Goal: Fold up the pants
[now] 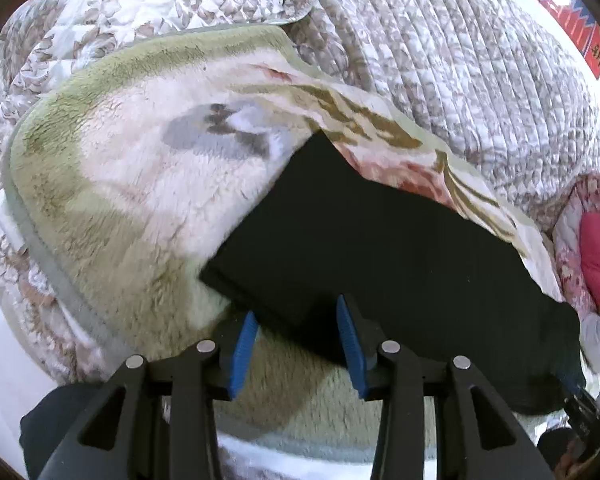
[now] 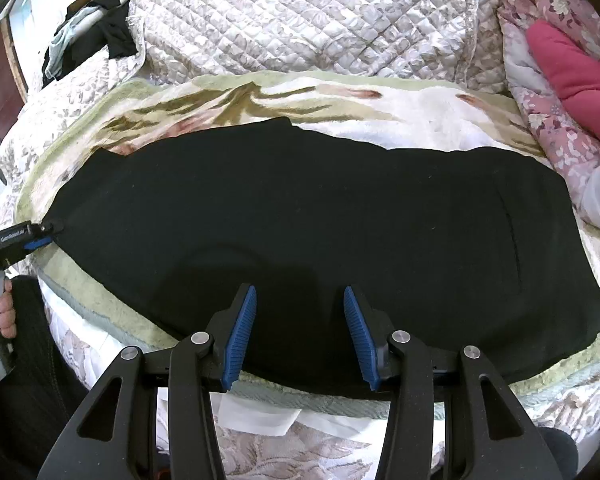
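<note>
Black pants (image 2: 320,220) lie flat, folded lengthwise, on a fleece blanket (image 2: 420,120) on the bed. In the left wrist view the pants (image 1: 380,240) stretch away to the right, their leg end just ahead of my left gripper (image 1: 298,344), which is open with blue pads either side of the hem edge. In the right wrist view my right gripper (image 2: 298,332) is open over the near edge of the pants' middle. The left gripper (image 2: 40,238) shows there at the pants' left end.
A quilted floral bedspread (image 2: 300,20) covers the bed behind the blanket. A pink pillow and floral duvet (image 2: 572,80) lie at the right. Dark and pale clothes (image 2: 88,40) are piled at the far left.
</note>
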The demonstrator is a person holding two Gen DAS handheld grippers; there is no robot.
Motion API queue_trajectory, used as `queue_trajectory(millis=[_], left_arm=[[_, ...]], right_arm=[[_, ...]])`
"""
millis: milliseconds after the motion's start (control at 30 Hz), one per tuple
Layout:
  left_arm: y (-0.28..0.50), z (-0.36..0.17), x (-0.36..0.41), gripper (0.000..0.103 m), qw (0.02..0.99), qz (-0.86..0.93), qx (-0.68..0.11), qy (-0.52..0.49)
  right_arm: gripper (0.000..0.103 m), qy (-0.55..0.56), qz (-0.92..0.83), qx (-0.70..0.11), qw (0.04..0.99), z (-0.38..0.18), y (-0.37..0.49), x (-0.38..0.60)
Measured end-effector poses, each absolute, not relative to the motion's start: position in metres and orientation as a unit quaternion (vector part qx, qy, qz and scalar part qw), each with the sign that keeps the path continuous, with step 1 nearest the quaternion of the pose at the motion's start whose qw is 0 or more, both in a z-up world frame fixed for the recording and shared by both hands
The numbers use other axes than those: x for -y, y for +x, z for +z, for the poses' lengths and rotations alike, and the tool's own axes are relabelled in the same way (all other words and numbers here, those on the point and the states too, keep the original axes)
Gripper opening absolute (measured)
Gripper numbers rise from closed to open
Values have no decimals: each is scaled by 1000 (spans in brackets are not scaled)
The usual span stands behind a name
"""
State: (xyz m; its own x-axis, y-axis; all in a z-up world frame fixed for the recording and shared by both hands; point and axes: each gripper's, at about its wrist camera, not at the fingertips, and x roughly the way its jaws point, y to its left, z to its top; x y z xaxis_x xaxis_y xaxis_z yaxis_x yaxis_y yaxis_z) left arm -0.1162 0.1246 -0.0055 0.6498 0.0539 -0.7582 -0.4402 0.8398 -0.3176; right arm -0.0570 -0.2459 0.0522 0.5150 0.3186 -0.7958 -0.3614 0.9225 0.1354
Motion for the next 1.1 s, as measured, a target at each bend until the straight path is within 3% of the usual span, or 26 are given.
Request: queue_trajectory(millis=[167, 400, 533, 1100], left_arm=[[-106, -4, -118, 42, 881, 148, -392, -220], [-93, -1, -109, 18, 887, 139, -401, -182], [-89, 0, -105, 10, 888, 135, -406, -170], [-61, 55, -63, 8, 915, 48, -373, -146]], right_arm=[[46, -19, 196, -450, 871, 53, -55, 246], [46, -14, 199, -446, 872, 55, -55, 247], [46, -10, 200, -445, 873, 56, -56, 249], [46, 24, 197, -433, 879, 64, -54, 268]])
